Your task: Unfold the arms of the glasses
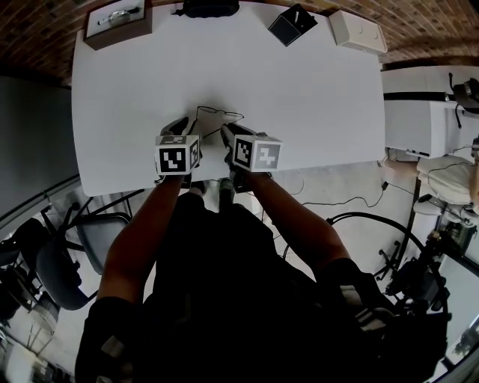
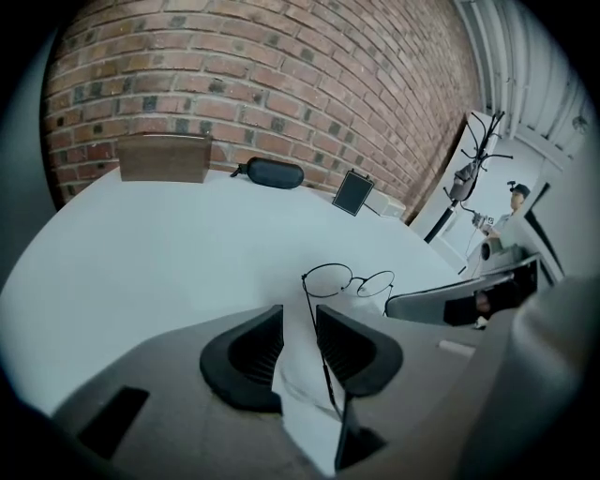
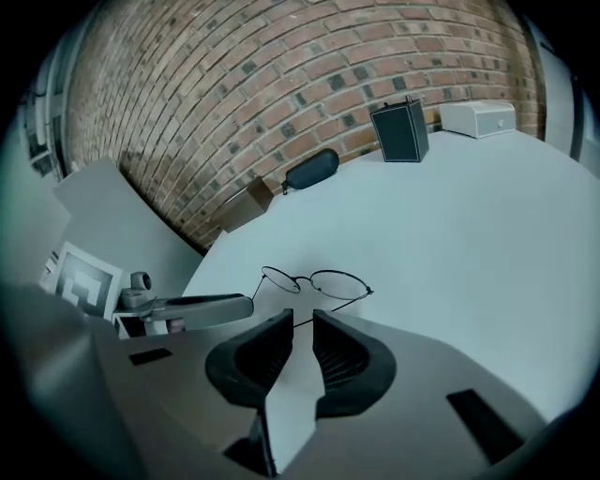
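Observation:
Thin wire-rimmed glasses (image 1: pixel 217 116) lie on the white table (image 1: pixel 314 97) near its front edge. In the left gripper view the glasses (image 2: pixel 347 279) face away, and one arm runs back from the hinge into the gap of my left gripper (image 2: pixel 298 311), close to its right finger; the jaws stand apart and do not press on it. In the right gripper view the other arm slants from the lens end of the glasses (image 3: pixel 314 281) into the narrow gap of my right gripper (image 3: pixel 302 316), whose pads stand clear of it. In the head view both grippers sit just in front of the glasses.
Along the far edge of the table stand a brown box (image 1: pixel 117 21), a black glasses case (image 1: pixel 200 7), a small black box (image 1: pixel 292 24) and a white box (image 1: pixel 358 30). A chair (image 1: pixel 90 239) stands below the table's front left corner, and a side table (image 1: pixel 426 112) stands to the right.

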`<state>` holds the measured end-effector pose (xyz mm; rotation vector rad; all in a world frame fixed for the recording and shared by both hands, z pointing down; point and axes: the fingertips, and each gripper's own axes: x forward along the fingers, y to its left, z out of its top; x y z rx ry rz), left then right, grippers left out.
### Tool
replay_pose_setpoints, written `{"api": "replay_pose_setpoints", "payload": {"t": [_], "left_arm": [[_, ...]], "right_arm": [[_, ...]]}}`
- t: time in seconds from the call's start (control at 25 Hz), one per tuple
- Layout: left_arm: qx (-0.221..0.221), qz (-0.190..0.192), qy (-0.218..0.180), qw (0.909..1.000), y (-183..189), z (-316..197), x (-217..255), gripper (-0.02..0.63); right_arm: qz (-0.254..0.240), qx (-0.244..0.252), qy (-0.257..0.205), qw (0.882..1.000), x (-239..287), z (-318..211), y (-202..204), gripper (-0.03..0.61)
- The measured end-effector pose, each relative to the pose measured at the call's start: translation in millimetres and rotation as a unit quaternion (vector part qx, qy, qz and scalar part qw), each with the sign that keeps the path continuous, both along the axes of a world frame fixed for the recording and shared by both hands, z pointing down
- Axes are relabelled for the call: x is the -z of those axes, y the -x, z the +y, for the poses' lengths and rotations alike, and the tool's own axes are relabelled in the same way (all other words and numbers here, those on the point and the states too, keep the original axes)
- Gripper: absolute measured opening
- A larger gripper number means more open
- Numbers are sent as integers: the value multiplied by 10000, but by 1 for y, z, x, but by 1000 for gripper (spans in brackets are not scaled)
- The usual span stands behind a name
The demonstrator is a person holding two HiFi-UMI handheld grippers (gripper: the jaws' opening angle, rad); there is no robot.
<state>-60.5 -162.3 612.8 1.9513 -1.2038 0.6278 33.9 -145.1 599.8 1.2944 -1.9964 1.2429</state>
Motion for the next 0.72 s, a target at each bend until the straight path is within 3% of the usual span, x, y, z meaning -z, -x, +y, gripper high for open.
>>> {"api": "replay_pose_setpoints", "payload": {"t": [0.12, 0.44, 0.72], "left_arm": [[8, 59, 2, 10000, 0, 1, -1, 115], [201, 63, -137, 9997, 2, 9, 12, 114], [-110, -10, 17, 9999, 0, 21, -1, 114]], "right_arm": [[107, -14, 39, 9999, -2, 3, -6, 66], [-816, -1010, 485, 9903, 1, 5, 14, 121], [-677, -1124, 722, 9887, -14, 8, 17, 129]]}}
